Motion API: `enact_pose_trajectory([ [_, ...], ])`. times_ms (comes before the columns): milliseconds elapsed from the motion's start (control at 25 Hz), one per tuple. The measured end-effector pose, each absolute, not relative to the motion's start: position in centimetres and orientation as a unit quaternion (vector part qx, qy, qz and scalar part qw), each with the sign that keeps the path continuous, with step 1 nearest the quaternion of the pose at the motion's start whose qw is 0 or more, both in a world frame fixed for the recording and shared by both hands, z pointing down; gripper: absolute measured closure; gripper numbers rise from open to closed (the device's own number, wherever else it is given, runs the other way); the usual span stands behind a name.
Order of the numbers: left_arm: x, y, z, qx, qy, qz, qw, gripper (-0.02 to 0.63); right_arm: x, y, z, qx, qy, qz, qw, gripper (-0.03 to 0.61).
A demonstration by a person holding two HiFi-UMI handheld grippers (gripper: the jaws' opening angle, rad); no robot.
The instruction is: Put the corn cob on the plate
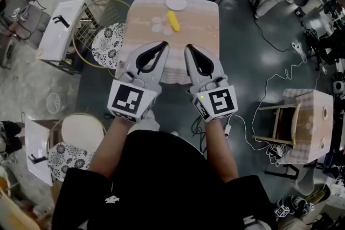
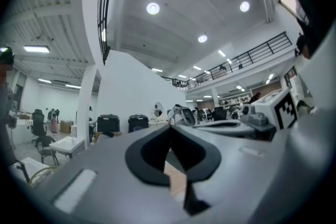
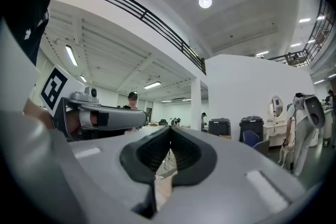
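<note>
Grey workshop floor (image 1: 242, 62) all round, with a white side table (image 1: 60, 29) and a patterned chair (image 1: 106, 46) off to the left; straight ahead, well apart from both claws, a cloth-covered desk (image 1: 205, 19). On it the corn cob (image 1: 172, 21), yellow, lying lengthwise and partly on a white flower-shaped mat (image 1: 159, 25), just short of the small white plate (image 1: 176, 4) and apparently not touching it. Nothing on the plate yet.

Left claw (image 1: 163, 44) held out level, tips pressed together, nothing between them. Right claw (image 1: 188, 48) likewise: closed tight, empty, level beside the other. Task not begun in any physical sense; needs an approach, an opening and a grip.

Likely trouble from here:
- Reaching the cob with tips closed and simply shoving it along the desk or off the mat.
- Rolling away under a one-sided touch, given the round shape.
- Squeezing near one end and tipping it out of the grip on the way up.
- Knocking the light plate towards the far edge during the set-down, with little room behind it.
- Bumping the chair on the way in.

No brand names, labels or readable words anywhere; only black-and-white square patterns on the left marker cube (image 1: 132, 100) and the right marker cube (image 1: 218, 102), plus a small green light (image 1: 201, 97) on the right one.
</note>
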State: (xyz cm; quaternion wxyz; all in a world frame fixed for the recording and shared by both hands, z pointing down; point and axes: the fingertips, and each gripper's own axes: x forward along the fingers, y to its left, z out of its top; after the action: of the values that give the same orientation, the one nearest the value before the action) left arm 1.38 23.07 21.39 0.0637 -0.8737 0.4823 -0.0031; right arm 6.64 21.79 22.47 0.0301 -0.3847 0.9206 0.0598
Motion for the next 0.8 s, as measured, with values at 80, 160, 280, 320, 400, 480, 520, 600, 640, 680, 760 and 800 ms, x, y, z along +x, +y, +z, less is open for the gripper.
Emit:
enact_pose_trajectory([
  [80, 0.6, 22.2, 21.5, -0.877, 0.478, 0.003, 0.050, 0.609, 5.9, 21.1, 22.6, -0.386, 0.920, 0.059, 0.029, 0.577],
  [160, 0.1, 21.5, 21.6, -0.879, 0.474, 0.003, 0.047, 0.609, 5.3, 20.4, 22.8, -0.390, 0.919, 0.057, 0.026, 0.577],
  [280, -0.8, 20.3, 22.1, -0.881, 0.471, 0.000, 0.040, 0.609, 4.4, 19.1, 23.1, -0.394, 0.917, 0.050, 0.024, 0.577],
  [320, -1.2, 20.0, 22.1, -0.881, 0.473, 0.003, 0.029, 0.609, 4.1, 18.8, 23.1, -0.395, 0.917, 0.048, 0.023, 0.577],
  [400, -1.9, 19.5, 22.1, -0.881, 0.473, 0.009, 0.016, 0.609, 3.5, 18.3, 23.1, -0.398, 0.916, 0.047, 0.021, 0.577],
  [480, -2.8, 18.8, 22.4, -0.884, 0.467, 0.008, 0.027, 0.609, 3.0, 17.9, 23.0, -0.404, 0.913, 0.049, 0.020, 0.577],
  [520, -3.3, 18.5, 22.5, -0.885, 0.465, 0.009, 0.030, 0.609, 2.8, 17.6, 22.9, -0.407, 0.912, 0.048, 0.021, 0.577],
  [600, -4.1, 18.0, 22.7, -0.887, 0.461, 0.008, 0.027, 0.609, 2.4, 17.2, 22.7, -0.413, 0.909, 0.048, 0.020, 0.577],
  [640, -4.5, 17.7, 22.8, -0.888, 0.458, 0.006, 0.023, 0.609, 2.1, 17.1, 22.7, -0.416, 0.908, 0.049, 0.018, 0.577],
  [680, -4.9, 17.5, 22.9, -0.889, 0.457, 0.006, 0.020, 0.609, 1.8, 16.9, 22.7, -0.419, 0.906, 0.050, 0.016, 0.577],
  [760, -5.9, 17.1, 23.2, -0.890, 0.455, 0.007, 0.016, 0.609, 1.3, 16.4, 22.7, -0.424, 0.904, 0.049, 0.015, 0.577],
  [800, -6.3, 16.8, 23.3, -0.891, 0.454, 0.008, 0.014, 0.609, 1.0, 16.2, 22.8, -0.427, 0.903, 0.049, 0.016, 0.577],
])
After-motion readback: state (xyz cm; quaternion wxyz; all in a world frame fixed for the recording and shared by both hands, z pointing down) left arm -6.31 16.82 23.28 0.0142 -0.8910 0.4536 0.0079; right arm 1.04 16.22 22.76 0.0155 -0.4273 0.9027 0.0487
